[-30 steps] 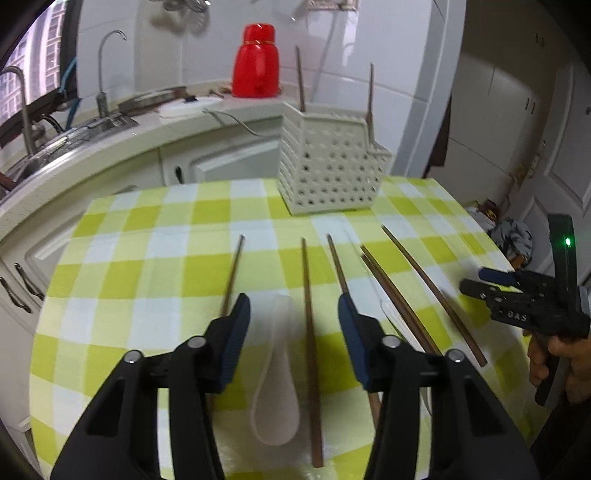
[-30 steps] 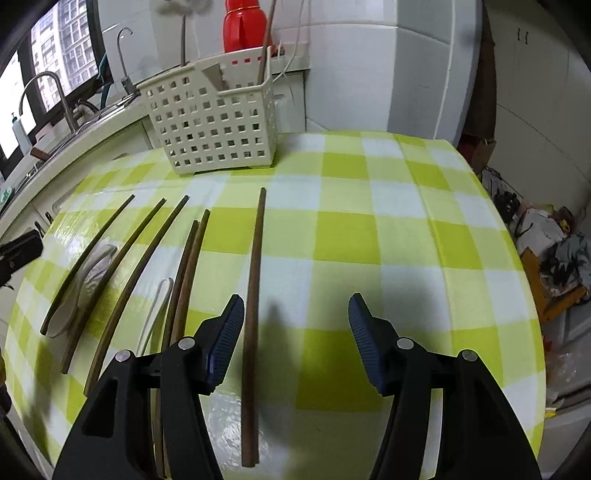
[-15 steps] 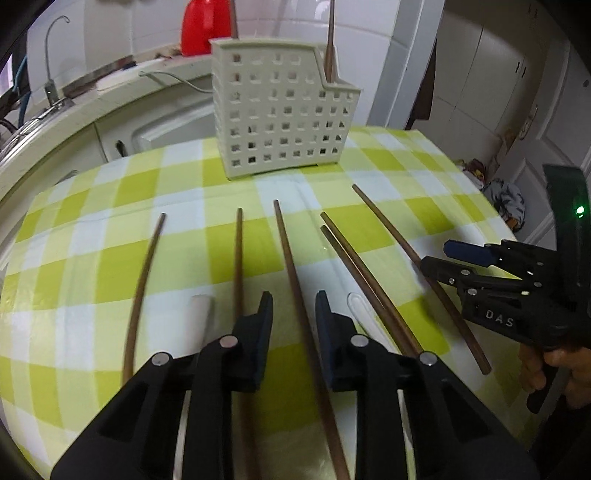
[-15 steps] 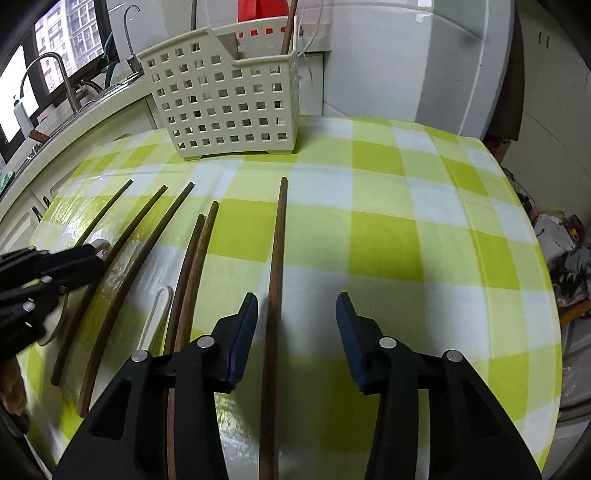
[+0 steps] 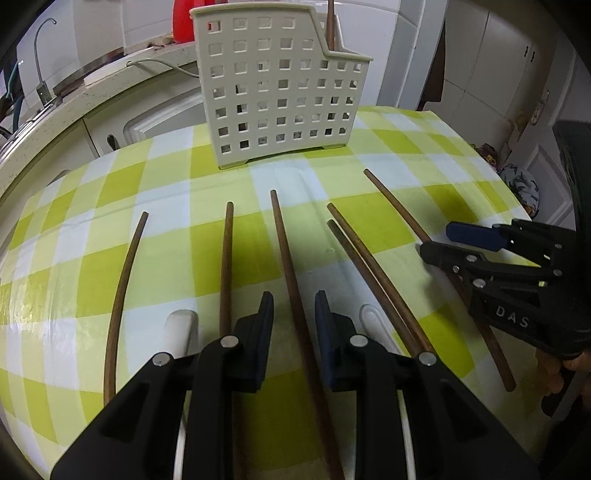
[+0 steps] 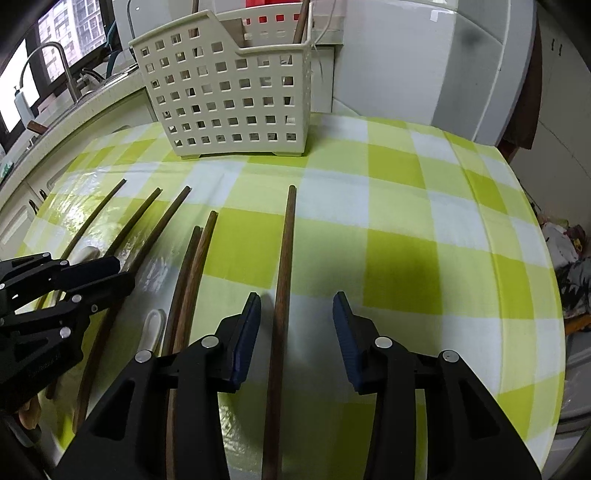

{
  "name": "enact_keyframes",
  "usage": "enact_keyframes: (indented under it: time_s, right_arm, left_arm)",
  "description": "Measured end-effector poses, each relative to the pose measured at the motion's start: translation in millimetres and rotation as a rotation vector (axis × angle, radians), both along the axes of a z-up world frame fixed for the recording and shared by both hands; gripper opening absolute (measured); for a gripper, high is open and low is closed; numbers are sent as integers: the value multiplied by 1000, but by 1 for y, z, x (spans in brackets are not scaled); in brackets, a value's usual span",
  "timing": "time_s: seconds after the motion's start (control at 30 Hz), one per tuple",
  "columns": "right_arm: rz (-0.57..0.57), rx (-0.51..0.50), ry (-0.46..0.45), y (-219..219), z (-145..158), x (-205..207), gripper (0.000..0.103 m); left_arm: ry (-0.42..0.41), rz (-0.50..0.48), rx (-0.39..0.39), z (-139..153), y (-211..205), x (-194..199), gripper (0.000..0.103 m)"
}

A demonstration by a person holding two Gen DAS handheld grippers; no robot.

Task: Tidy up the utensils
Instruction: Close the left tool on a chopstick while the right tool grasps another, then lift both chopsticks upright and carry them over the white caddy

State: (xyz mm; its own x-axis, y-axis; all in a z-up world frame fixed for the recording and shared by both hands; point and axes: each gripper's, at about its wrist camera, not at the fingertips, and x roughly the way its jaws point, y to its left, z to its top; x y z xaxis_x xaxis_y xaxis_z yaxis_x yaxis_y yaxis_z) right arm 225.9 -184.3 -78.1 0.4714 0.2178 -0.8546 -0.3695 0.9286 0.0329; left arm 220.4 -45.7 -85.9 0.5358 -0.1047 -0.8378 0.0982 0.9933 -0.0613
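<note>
Several brown chopsticks lie side by side on the yellow-checked tablecloth (image 5: 388, 147). My left gripper (image 5: 294, 317) is open, low over the cloth, with one chopstick (image 5: 286, 243) running between its jaws. My right gripper (image 6: 296, 321) is open around the rightmost chopstick (image 6: 286, 251), which lies nearer its left jaw. The cream perforated utensil basket (image 5: 277, 92) stands at the far side and holds chopsticks; it also shows in the right wrist view (image 6: 229, 92). Two white spoons (image 5: 179, 328) lie among the chopsticks, mostly hidden by the left gripper.
A kitchen counter with sink and tap (image 6: 59, 62) runs behind the table. A red jug (image 5: 183, 18) stands behind the basket. The table's right edge (image 6: 546, 258) drops to a cluttered floor.
Both grippers moved forward and lower over the chopsticks. The left jaws narrowed from wide open around one chopstick. The right gripper shifted so the rightmost chopstick lies between its jaws.
</note>
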Motion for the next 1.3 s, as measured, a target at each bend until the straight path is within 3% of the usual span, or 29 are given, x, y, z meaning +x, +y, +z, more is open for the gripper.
enact_keyframes:
  time_s: [0.17,0.27,0.3,0.33,0.37,0.73,1.3]
  right_arm:
    - [12,-12,-10,4,0,2,30]
    - [34,-7,-11,9,0,0,19]
    - [37,-10,-14,10,0,-1,10]
    - [40,-16,-18,12,0,-2,8]
    - [40,-18,-19,12,0,-2,8]
    - [25,28,-37,2,14,-9,7]
    - [-10,98,-168,-24,91,-49,7]
  left_arm:
    - [-2,-3,30,-2,-6,2,22]
    - [-5,-9,67,-3,-10,2,21]
    - [-7,-9,75,-3,-11,2,17]
    - [-8,-7,73,-3,-11,2,14]
    - [-7,-4,75,-3,-10,3,8]
    - [-38,2,-40,20,7,-6,7]
    - [-197,17,-85,95,16,-54,7]
